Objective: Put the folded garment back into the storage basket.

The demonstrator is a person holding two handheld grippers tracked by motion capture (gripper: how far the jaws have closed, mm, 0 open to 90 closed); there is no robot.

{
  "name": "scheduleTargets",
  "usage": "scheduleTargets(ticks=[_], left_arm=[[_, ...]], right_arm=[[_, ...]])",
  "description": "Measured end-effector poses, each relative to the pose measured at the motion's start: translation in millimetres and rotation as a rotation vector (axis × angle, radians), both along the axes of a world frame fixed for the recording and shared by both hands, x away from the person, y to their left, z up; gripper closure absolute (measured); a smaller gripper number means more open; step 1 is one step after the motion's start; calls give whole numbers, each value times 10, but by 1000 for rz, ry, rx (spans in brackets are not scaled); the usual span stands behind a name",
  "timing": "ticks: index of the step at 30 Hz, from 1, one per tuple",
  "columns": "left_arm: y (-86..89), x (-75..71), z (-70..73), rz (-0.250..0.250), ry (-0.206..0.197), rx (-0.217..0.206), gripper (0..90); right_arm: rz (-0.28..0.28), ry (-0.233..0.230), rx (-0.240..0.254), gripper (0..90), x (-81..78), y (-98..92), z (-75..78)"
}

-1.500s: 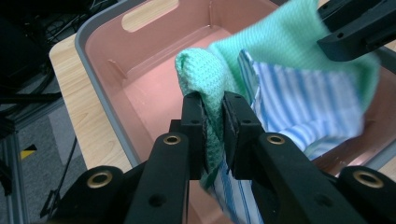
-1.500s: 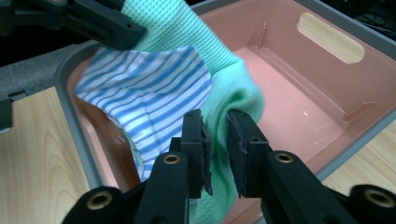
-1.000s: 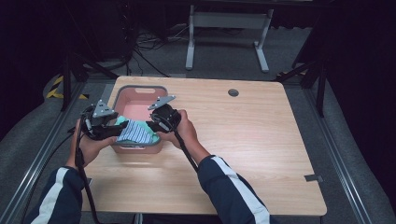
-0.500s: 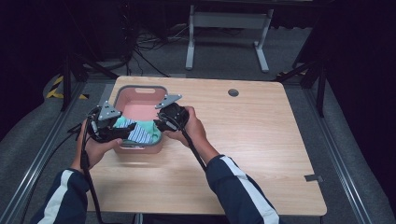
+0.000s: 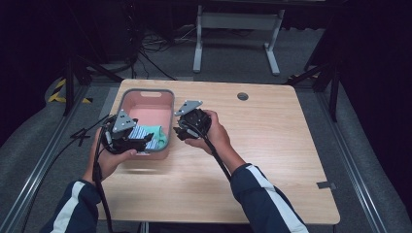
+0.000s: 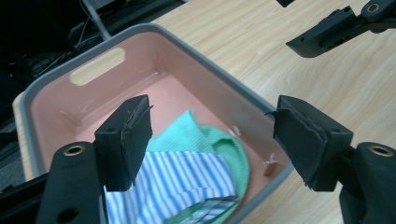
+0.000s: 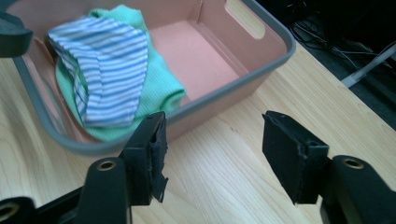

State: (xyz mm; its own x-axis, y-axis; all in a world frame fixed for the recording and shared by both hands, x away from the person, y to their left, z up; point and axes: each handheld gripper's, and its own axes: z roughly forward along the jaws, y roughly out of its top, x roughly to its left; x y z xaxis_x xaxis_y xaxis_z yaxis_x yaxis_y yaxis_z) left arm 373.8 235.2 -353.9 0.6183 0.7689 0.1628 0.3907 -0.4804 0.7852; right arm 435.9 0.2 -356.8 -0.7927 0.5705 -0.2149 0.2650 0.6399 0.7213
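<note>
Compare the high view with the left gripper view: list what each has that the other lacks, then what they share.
High view alone: the person's two hands, the left hand and right hand, striped sleeves, the whole table with its round hole, and the floor with a metal stand behind.

Left gripper view alone: the left gripper up close, its jaws apart with nothing between them, and the bin's handle slot.

Both: the pink bin, the striped cloth lying on the green cloth inside it, and the right gripper.
</note>
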Motion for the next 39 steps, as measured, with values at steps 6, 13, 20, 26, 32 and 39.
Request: scheduleTargets(ticks=[6,13,20,26,32,39], left_arm=[[-144,-74,-28,-39,5,9,271],[-265,-156,-53,-65,3,19,261],[-355,-231,-83,-100,-10,22,232],[-505,-280,-147,-133,-2,48,216],[-646,-345,-211,-177,-4,94,209],[-777,-399,-292,-213,12,110,209]], right_arm=[[-6,-4,-25,363,-58,-151,-3],[-8,-8,-49,348,-119,-335,-13],[-21,-9,-55,340,-193,-504,-35],[-36,6,-64,332,-224,-669,-107],[-33,11,-80,327,-278,-828,-170],[-50,7,-84,312,-347,-1020,-239]])
